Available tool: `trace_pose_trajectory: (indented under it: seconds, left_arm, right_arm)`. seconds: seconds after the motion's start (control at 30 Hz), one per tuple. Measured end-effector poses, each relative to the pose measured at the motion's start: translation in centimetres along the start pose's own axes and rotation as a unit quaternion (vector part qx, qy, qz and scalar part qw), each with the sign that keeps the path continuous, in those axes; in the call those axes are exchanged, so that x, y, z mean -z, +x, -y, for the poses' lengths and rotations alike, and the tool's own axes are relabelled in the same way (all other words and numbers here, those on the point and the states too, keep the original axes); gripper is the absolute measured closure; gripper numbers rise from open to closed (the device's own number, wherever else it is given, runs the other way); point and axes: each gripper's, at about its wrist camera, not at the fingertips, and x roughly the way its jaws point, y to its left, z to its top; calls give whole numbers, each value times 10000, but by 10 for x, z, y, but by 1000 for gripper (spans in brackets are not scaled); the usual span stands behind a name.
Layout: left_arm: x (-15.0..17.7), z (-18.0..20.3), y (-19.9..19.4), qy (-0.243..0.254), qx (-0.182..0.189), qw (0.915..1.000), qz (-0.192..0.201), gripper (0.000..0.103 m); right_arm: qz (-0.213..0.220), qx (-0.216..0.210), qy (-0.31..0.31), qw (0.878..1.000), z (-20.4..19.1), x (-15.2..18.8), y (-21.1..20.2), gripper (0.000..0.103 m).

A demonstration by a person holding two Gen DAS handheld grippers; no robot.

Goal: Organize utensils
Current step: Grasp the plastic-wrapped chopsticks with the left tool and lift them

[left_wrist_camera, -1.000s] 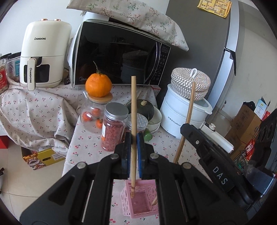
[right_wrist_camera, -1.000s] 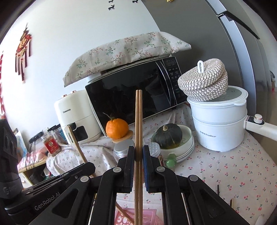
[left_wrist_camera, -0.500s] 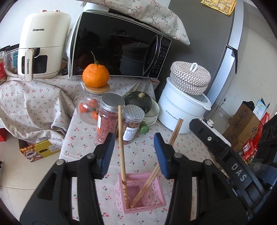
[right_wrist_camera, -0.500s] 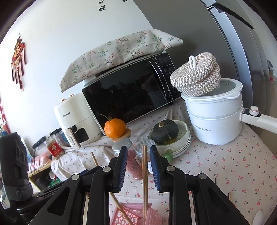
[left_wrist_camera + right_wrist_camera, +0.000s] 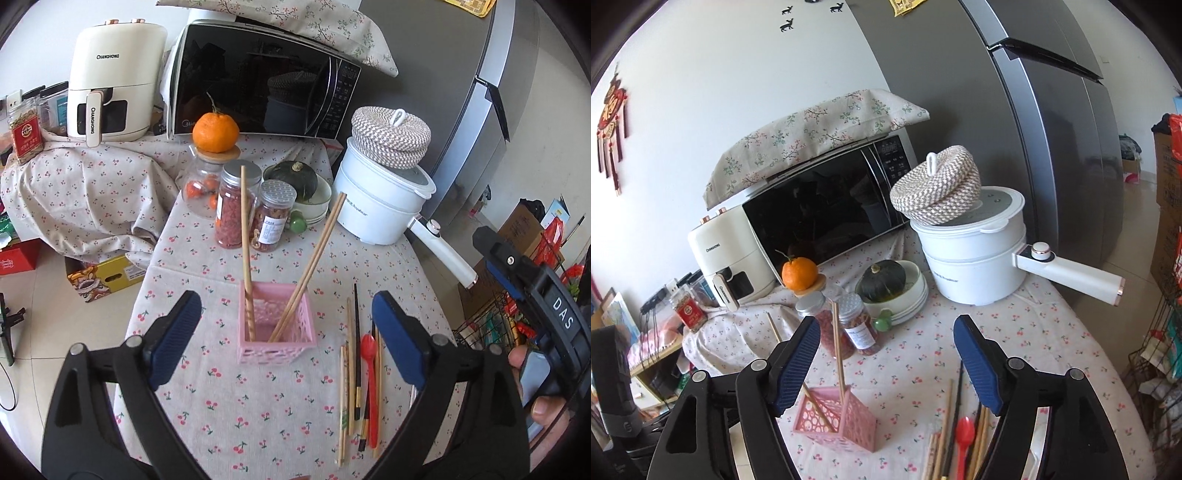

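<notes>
Now both grippers hang empty above the table, each with its jaws spread wide. The left gripper (image 5: 286, 328) has the pink basket (image 5: 276, 349) straight ahead, between its two fingers, and this basket already holds chopsticks: one wooden chopstick (image 5: 246, 251) that stands nearly upright at the left wall, and a pair of chopsticks (image 5: 314, 258) that leans up and to the right.

What I judge the next move depends on is the loose pile of utensils (image 5: 356, 373). It lies flat on the cloth, to the right of the basket and just below and inside the left gripper's right finger. Its long axes run away from the gripper, almost parallel to the fingers. In it I see pale wooden chopsticks, dark ones, and a red spoon (image 5: 369, 354).

From the right gripper (image 5: 886, 363) the same pile (image 5: 960, 435) lies low and slightly to the right, close under its right finger, while the basket (image 5: 836, 421) is down to its left. So the right gripper seems nearer to the pile, and a closing across the sticks should grasp one.

The sticks touch and overlap, so taking only one may be difficult. Further ahead stand the jars (image 5: 255, 210), the white pot (image 5: 380, 206) with its long handle, and the bowl with a squash (image 5: 295, 179), all well apart from the pile.
</notes>
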Motion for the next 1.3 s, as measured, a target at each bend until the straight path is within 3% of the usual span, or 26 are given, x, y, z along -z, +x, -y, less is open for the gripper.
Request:
trace_pose_trajectory:
  seconds: [0.27,0.37,0.53,0.8,0.9,0.97,1.17,1.3]
  left_arm:
    - [39,9,1,98,-127,9981,-589,6]
    - [50,14,9,218,-184,9961,-832,6]
    - [68,22,26,562,-569,9890,-1246,6]
    - [91,49,64,758,-369,9763,-1992,7]
    - [97,65,83,983,-389,9699,-2194,18]
    - [99,72,98,1032,-367,9663,-2329,35]
    - [96,74,141,550,-160,9602,-2733,74]
    - [91,81,158,507,-229,9586,-2791,86]
  right_arm:
    - [-514,211,20,9985,26,26,-15,18]
    - [-968,328,-80,9947,33,38,-8,17]
    - [-2001,866,-443,9749,51,64,13,17]
    - [-3000,1200,238,9460,118,89,37,17]
    - [-3143,1390,313,9386,136,92,42,17]
    - [-3257,1399,463,9339,146,93,45,17]
    - [-3450,1390,665,9259,167,95,50,17]
    - [-3471,1428,706,9242,174,93,53,17]
